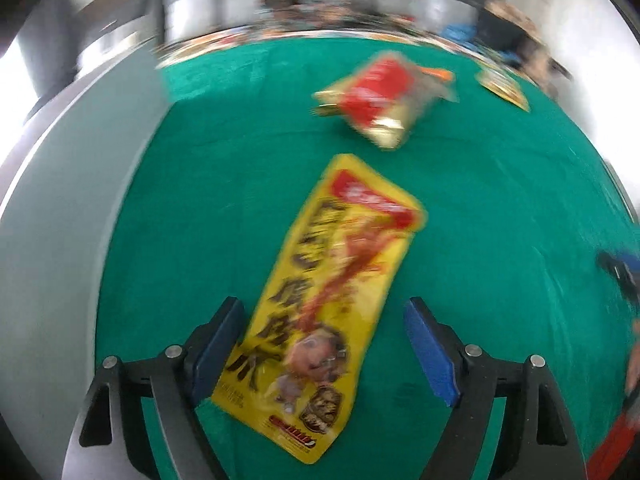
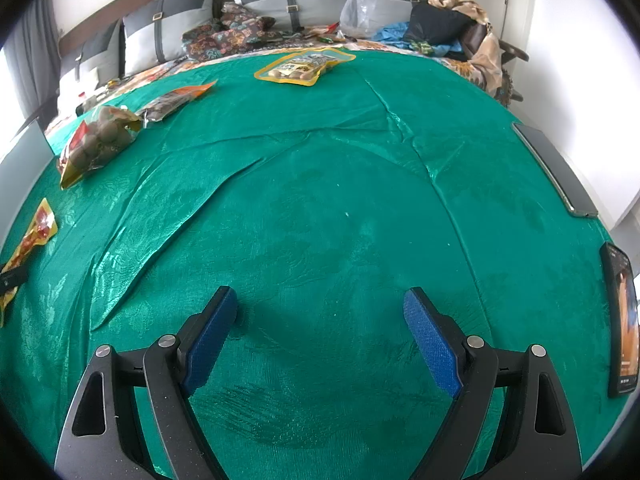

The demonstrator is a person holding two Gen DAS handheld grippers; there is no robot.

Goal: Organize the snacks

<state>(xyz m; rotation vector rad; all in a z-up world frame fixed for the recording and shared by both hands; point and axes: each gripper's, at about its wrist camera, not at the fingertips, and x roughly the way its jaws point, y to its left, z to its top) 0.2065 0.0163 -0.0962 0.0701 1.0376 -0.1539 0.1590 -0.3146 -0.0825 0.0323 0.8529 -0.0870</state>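
Nearest the left wrist camera, the left gripper (image 1: 324, 308) stands with its jaws spread wide and nothing held, and the long flat yellow foil snack packet with black lettering (image 1: 324, 308) lies on the green cloth (image 1: 500, 220) between them, angled across the gap. Its lower left edge sits at or under the left blue pad (image 1: 218, 346), though blur hides whether they touch; the right pad (image 1: 430, 350) is well apart from it.

The likely fault is a skewed pinch. Because the packet lies diagonally and flat, closing now could catch only a corner, fold the foil, or slide it along the slick cloth. The smeared picture suggests fast motion, which would make the aim worse. A bunched fold of cloth could also be caught with it.

Farther off and to the right lies a red and gold crinkled snack bag (image 1: 380, 96), well apart.

In the right wrist view, the right gripper (image 2: 320, 304) is likewise released and empty over bare cloth. The bag of round brown snacks (image 2: 96, 140) and an orange-edged clear packet (image 2: 176, 98) lie far left, a yellow-rimmed packet (image 2: 298, 68) lies far ahead. The middle is open room. Along the right edge rest a dark slab-like device (image 2: 556, 170) and a lit phone (image 2: 622, 320), so a wide rightward sweep risks knocking them off.
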